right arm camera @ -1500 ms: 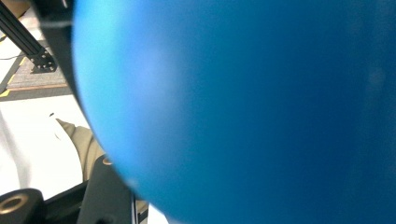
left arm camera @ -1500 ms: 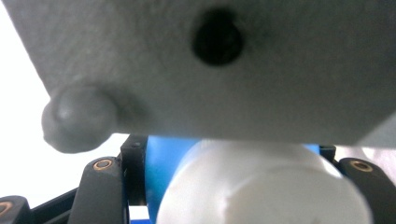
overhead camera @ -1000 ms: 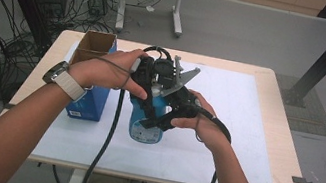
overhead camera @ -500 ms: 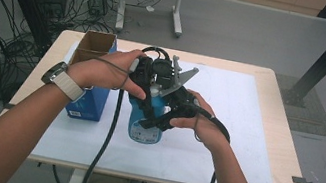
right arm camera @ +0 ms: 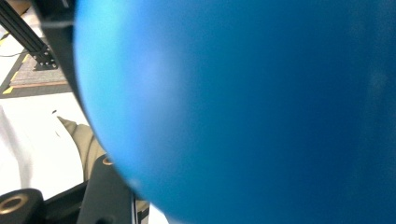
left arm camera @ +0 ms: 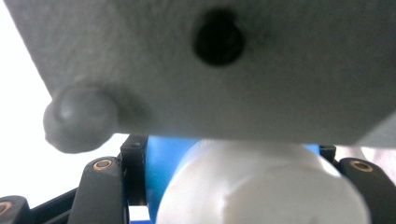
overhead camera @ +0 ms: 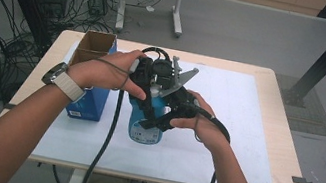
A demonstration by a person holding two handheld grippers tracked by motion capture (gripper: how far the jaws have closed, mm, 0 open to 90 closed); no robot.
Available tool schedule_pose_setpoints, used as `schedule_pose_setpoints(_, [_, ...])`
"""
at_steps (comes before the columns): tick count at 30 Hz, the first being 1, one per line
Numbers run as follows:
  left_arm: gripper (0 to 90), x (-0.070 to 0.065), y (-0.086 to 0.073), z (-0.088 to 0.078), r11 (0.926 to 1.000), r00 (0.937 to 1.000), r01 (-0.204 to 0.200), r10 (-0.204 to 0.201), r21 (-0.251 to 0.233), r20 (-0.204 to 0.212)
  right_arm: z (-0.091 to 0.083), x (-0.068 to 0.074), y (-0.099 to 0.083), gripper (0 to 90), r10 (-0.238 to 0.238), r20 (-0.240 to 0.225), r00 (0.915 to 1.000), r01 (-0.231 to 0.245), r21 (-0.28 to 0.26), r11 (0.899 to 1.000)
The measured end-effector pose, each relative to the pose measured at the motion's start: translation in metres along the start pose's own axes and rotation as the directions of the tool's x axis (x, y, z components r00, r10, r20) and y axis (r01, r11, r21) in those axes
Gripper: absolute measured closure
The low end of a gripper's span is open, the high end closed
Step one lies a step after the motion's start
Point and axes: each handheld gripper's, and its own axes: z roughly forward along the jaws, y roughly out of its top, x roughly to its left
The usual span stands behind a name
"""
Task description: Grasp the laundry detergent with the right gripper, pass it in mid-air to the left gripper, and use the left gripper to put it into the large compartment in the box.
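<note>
Left gripper (overhead camera: 153, 77), ridged white cap (left arm camera: 261, 186), smooth blue bottle (overhead camera: 144, 126)

- A table (overhead camera: 286, 159) with a pale wooden top is being covered by a white sheet (overhead camera: 240, 130).
- A blue bottle (overhead camera: 144, 131) is being borne upright on the sheet.
- An open blue box (overhead camera: 87, 103) is being carried at the sheet's left edge.

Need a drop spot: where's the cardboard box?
High view: the box stands open at the table's left, beside the left hand, left of the blue bottle.
</note>
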Motion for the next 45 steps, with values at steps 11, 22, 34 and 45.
schedule_pose_setpoints(11, [38.4,0.0001,-0.0013,-0.0002,1.0000,1.0000,0.001,-0.001,-0.003,-0.001,0.0012,-0.0010,0.0007,43.5,-0.012,-0.002,0.9999,0.012,-0.002,1.000])
schedule_pose_setpoints(22, [38.4,0.0004,-0.0018,-0.0005,1.0000,1.0000,0.004,-0.004,-0.004,-0.001,0.0016,-0.0020,0.0013,43.4,-0.019,-0.005,0.9998,0.019,-0.002,1.000])
schedule_pose_setpoints(34, [38.4,0.0006,-0.0014,-0.0003,1.0000,1.0000,0.004,-0.004,-0.005,-0.001,0.0014,-0.0028,0.0007,43.4,-0.026,-0.004,0.9997,0.026,-0.004,1.000])
schedule_pose_setpoints(45, [38.4,-0.0002,-0.0023,-0.0007,1.0000,1.0000,0.003,-0.003,-0.007,-0.006,0.0017,-0.0027,0.0016,43.4,-0.031,-0.005,0.9995,0.031,-0.002,1.000])
